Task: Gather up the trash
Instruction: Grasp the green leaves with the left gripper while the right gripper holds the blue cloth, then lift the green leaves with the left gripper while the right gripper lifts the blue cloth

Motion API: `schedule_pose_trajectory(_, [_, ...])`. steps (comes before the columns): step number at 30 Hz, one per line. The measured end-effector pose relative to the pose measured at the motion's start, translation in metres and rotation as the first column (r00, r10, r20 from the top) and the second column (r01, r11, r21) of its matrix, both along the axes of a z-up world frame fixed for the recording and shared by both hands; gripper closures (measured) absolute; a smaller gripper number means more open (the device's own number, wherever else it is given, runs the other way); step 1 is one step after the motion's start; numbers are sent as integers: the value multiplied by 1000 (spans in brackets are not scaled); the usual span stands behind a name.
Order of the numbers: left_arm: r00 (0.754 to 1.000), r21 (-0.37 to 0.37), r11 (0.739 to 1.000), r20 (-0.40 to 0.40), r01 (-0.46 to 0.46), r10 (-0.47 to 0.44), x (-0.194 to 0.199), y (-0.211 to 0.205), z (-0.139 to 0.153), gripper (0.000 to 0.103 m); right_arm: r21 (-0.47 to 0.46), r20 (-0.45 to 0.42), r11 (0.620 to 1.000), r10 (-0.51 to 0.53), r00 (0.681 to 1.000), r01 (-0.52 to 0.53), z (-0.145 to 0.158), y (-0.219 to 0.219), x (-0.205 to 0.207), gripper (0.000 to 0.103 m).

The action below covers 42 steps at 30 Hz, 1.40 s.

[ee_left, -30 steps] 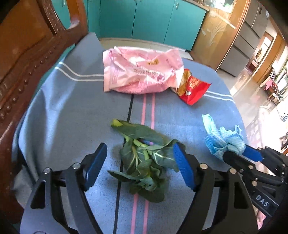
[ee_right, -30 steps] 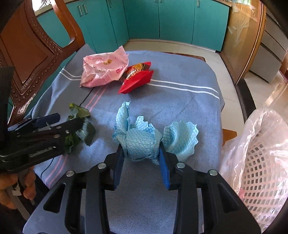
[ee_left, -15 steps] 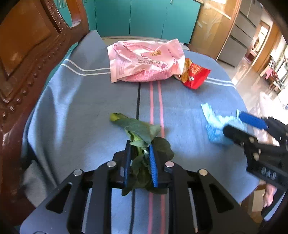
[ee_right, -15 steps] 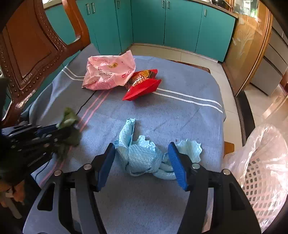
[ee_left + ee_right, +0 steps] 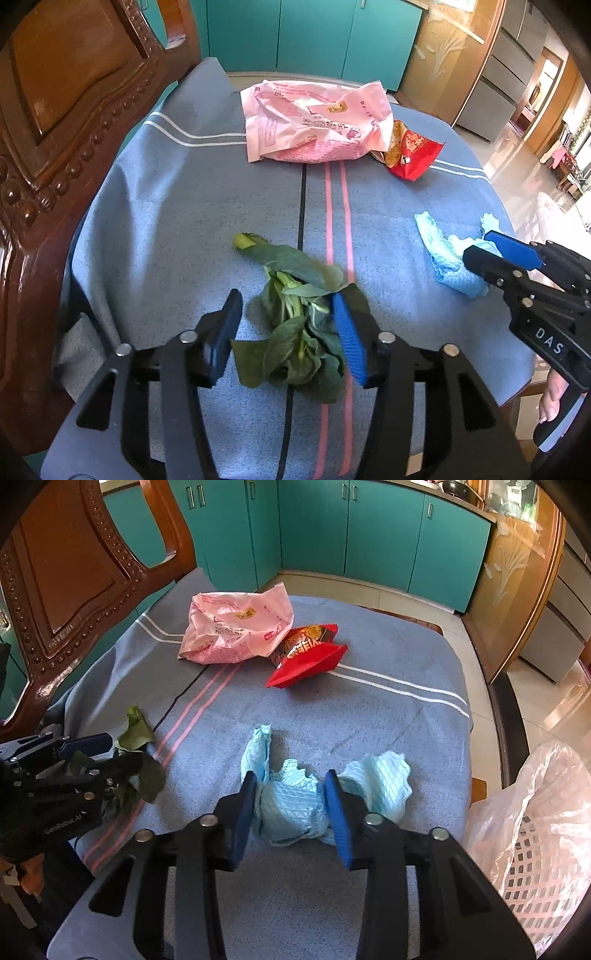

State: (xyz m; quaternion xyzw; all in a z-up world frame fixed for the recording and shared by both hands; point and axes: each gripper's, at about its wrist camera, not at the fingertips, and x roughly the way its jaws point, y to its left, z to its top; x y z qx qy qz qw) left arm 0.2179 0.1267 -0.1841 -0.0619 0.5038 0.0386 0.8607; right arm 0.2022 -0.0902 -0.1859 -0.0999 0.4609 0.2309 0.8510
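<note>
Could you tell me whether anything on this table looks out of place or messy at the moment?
Yes: litter lies loose on the blue tablecloth. Wilted greens lie between the opening left gripper, a crumpled blue cloth is being squeezed by the closing right gripper, and a pink bag overlaps a red snack packet.

Cloth under your grippers: the tablecloth [image 5: 369, 716] is grey-blue, with paired white stripes, two pink stripes and one thin black line.
Greens: the leafy vegetable [image 5: 299, 332] you see is dark green with a yellowish tip.
Wipe: the crumpled cloth [image 5: 295, 805] is pale blue with a fine grid weave.
Bag: the plastic bag [image 5: 236, 627] is pink with darker pink print and a small yellow label.
Packet: the snack wrapper [image 5: 306, 657] is red with orange and white print.
Basket: the laundry-style basket [image 5: 535, 864] is white lattice under clear film.
Cabinets: the cupboard doors [image 5: 369, 528] are teal.
</note>
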Motion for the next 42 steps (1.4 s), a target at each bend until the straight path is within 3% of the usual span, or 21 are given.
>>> schedule_pose_trajectory(14, [1000, 11, 1000, -26, 14, -14, 3, -10, -10, 47, 24, -23, 1000, -17, 1000, 17, -1, -4, 2, 67])
schedule_pose_trajectory(20, [1000, 10, 1000, -14, 28, -28, 3, -10, -10, 75, 19, -18, 1000, -22, 1000, 22, -1, -3, 2, 65])
schedule_pose_trajectory(25, [1000, 3, 1000, -10, 10, -9, 2, -5, -8, 85, 11, -22, 1000, -20, 1000, 21, -5, -1, 3, 59])
schedule_pose_trajectory(28, [1000, 3, 1000, -1, 0, 0, 0, -3, -4, 87, 5, -12, 1000, -8, 1000, 8, -5, 2, 1, 60])
schedule_pose_trajectory(33, [999, 20, 1000, 30, -21, 20, -5, -2, 8, 88, 31, 3, 999, 19, 1000, -19, 1, 3, -5, 71])
schedule_pose_trajectory(42, [989, -24, 999, 139, -39, 42, -27, 3, 56, 88, 101, 63, 994, 25, 998, -31, 37, -7, -22, 71])
